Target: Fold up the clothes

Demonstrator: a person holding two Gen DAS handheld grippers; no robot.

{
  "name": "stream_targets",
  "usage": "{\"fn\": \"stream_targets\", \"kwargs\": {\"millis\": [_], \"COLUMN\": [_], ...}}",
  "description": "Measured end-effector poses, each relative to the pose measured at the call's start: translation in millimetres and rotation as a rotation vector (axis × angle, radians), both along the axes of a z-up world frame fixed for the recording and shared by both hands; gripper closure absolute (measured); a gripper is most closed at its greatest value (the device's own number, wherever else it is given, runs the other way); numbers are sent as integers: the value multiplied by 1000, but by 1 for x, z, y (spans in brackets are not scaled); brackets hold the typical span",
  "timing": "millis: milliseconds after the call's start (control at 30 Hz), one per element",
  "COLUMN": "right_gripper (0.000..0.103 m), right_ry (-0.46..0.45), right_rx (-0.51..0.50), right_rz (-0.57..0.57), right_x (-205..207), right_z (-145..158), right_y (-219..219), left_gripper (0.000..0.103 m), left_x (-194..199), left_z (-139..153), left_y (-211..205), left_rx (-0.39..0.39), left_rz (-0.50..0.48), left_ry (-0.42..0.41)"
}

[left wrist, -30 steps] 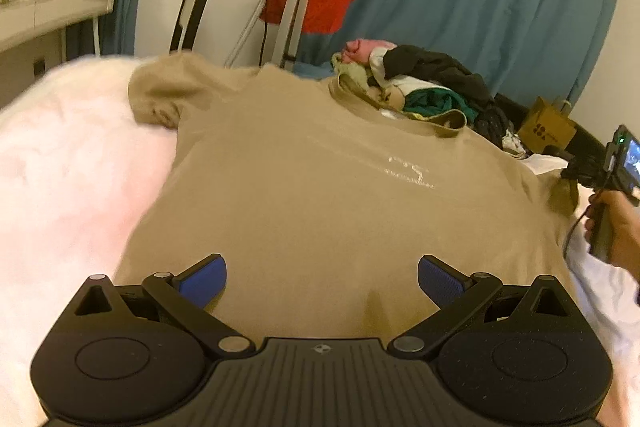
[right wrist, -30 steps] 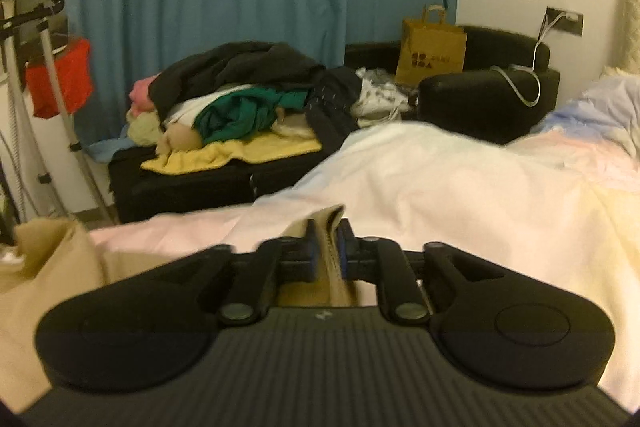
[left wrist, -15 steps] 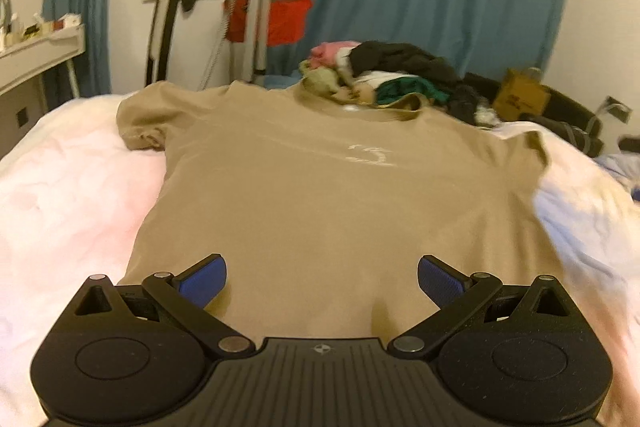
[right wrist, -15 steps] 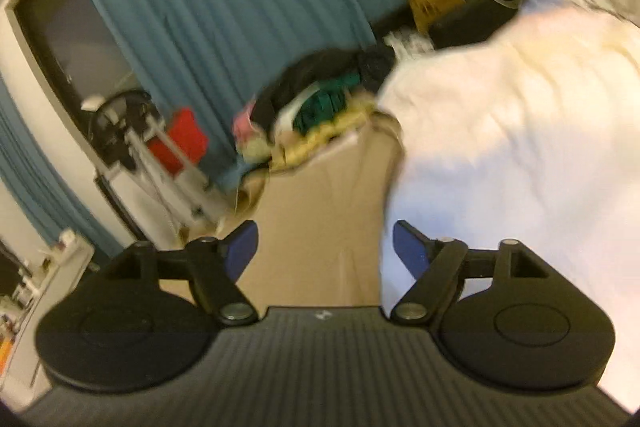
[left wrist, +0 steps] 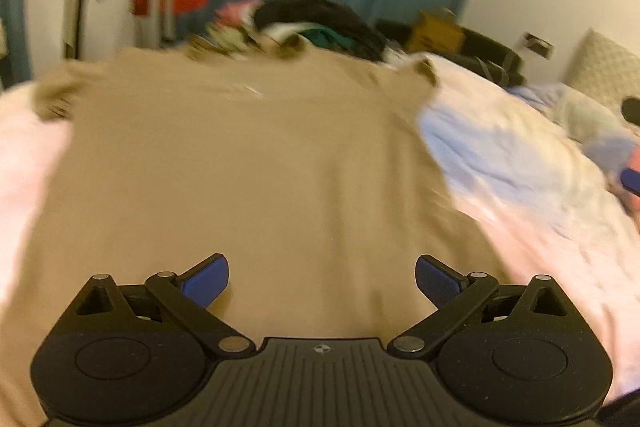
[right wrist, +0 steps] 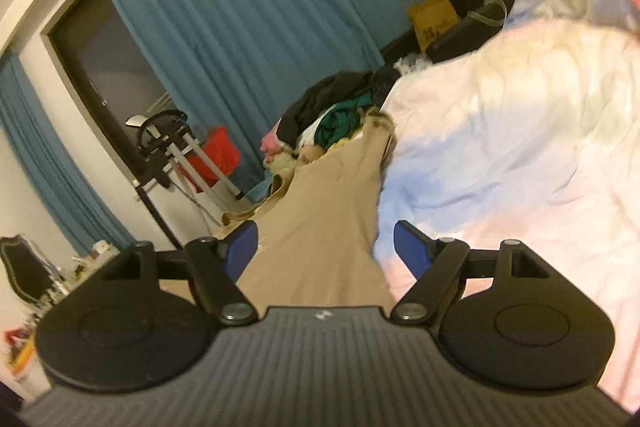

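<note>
Tan T-shirt [left wrist: 248,163]: lies spread flat on the bed [left wrist: 520,163], collar toward 12 o'clock in the left wrist view, one sleeve at 10 o'clock, the other at 1 o'clock; picture blurred.
Bed cover: pale pink, white and blue, around the shirt at 9 and 3 o'clock.
Left gripper [left wrist: 322,281]: jaws wide apart, blue pads [left wrist: 206,283] hanging over the shirt's hem end at 6 o'clock, nothing between them.
Right gripper [right wrist: 325,253]: jaws wide apart, empty, over the shirt's edge where tan cloth meets the bed cover; the shirt runs from 6 toward 12 o'clock in this view.
Clothes pile [right wrist: 332,115]: black, green, pink and yellow pieces, beyond the collar at 12 o'clock.
Teal curtain [right wrist: 240,39]: behind the pile.
Brown paper bag [right wrist: 434,17]: at 1 o'clock, on dark furniture.
Red cloth [right wrist: 218,151]: hanging on a metal frame, at 10 o'clock.
</note>
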State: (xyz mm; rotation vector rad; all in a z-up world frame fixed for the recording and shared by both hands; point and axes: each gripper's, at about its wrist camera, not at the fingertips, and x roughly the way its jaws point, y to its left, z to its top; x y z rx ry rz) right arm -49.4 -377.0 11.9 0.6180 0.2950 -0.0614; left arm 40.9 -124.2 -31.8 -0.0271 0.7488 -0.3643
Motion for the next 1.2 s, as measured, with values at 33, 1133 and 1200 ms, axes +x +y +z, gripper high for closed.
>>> {"fn": "stream_targets", "kwargs": {"millis": [33,1133,1200], "right_gripper": [26,26,26], "right_ry": [-8,-43,-39], "right_rx": [-12,82,77], "right_rz": [-15,-75,-74], "right_x": [-7,-13,-13], "right_z": [0,-19,-19], "right_y": [0,-17,-16], "left_gripper": [4,103,103], "left_x": [-1,-23,-22], "left_z": [-2,-45,-44], "left_y": [-10,-123,-121], "left_rx": [-2,68,55], "left_rz": [-27,-465,-457], "left_ry": [11,62,50]}}
